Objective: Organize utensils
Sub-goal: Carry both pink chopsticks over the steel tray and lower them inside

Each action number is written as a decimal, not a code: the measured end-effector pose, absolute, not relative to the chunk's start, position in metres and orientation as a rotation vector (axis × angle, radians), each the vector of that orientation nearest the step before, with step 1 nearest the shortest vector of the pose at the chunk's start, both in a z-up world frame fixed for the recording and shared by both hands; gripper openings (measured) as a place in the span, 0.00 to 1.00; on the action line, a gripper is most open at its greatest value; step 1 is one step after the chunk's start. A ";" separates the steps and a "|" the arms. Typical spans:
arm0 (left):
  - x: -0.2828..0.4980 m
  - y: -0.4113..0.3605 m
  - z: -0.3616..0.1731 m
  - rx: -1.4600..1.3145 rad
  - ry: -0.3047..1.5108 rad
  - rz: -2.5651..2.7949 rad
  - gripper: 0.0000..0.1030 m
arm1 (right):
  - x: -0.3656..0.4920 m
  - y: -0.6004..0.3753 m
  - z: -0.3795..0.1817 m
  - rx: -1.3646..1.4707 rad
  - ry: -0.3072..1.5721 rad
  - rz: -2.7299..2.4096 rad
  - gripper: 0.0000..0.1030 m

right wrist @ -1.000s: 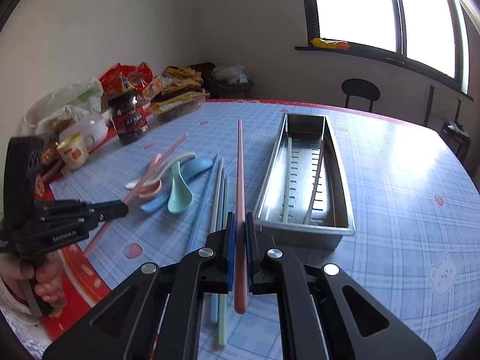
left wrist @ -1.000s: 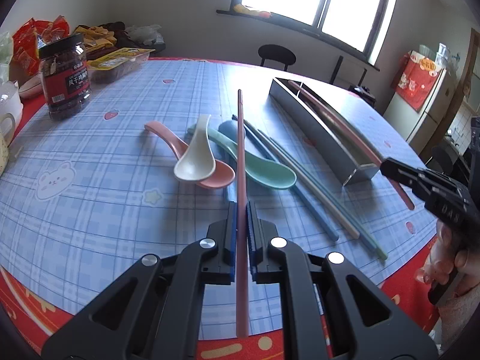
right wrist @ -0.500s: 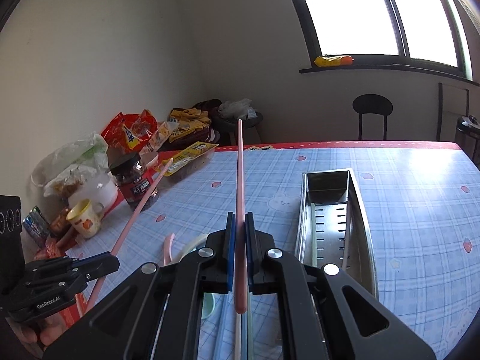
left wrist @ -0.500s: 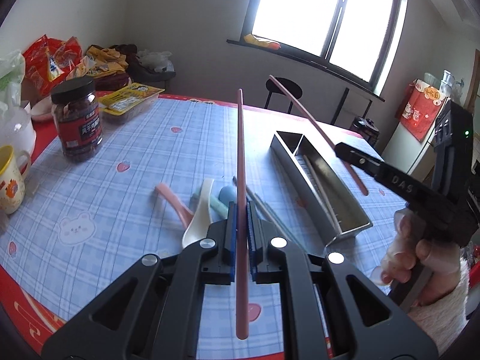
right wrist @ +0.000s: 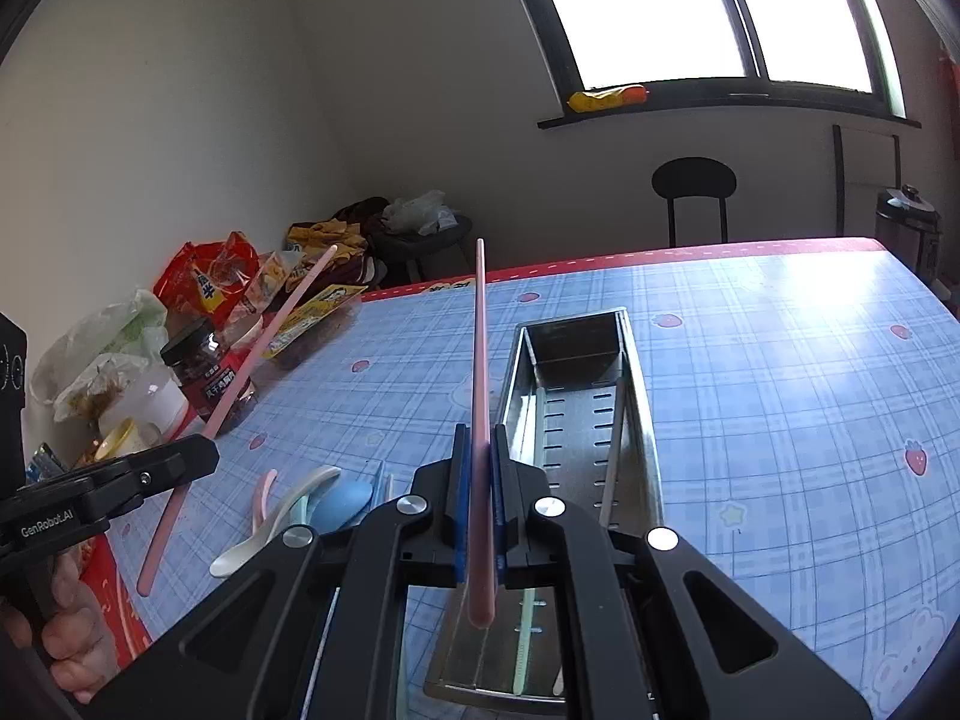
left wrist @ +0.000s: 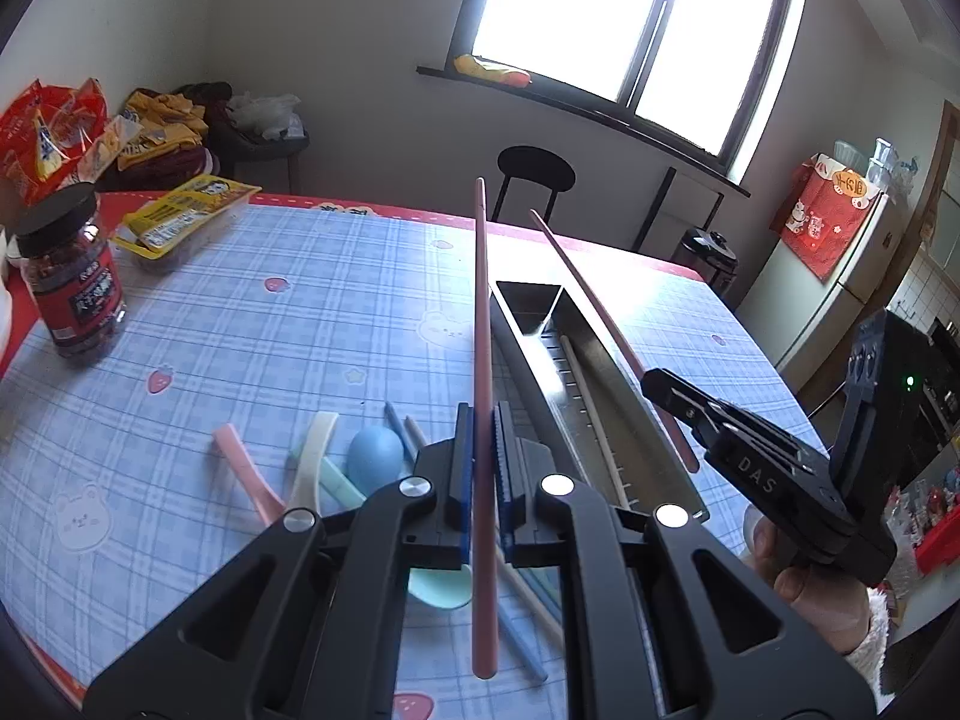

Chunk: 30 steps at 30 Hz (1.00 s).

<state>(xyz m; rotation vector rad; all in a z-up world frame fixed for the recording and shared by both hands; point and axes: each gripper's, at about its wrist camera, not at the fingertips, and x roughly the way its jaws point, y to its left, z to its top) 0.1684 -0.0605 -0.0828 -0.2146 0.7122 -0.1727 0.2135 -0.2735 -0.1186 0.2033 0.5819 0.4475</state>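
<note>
Fingers (left wrist: 465, 480) of the left gripper (left wrist: 480, 468) and of the right gripper (right wrist: 478, 480) each clamp one pink chopstick (left wrist: 482, 330) — above the metal tray (right wrist: 639, 396), frame centre.

**Two wrist cameras above one table**

Each camera sits just behind its own tongs and looks forward and down along them, from above the table's near edge toward the far edge and the window (left wrist: 630, 36). The left view looks across the table (left wrist: 252, 324) from its left part, with the right tongs (left wrist: 654, 383) at its right. The right view sits nearly over the tray (right wrist: 645, 408), with the left tongs (right wrist: 207, 459) at its left. Both share the tray, the spoons (right wrist: 300, 504), the jar (left wrist: 72, 282), and the stool (right wrist: 693, 180).
</note>
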 end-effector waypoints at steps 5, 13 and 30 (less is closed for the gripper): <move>0.191 -0.071 -0.088 -0.217 0.753 -0.191 0.10 | 0.216 -0.287 -0.120 0.228 0.581 0.405 0.06; 0.219 -0.105 -0.098 -0.249 0.817 -0.256 0.10 | 0.223 -0.303 -0.126 0.276 0.597 0.363 0.06; 0.261 -0.138 -0.138 -0.288 0.934 -0.227 0.10 | 0.238 -0.307 -0.153 0.293 0.714 0.296 0.07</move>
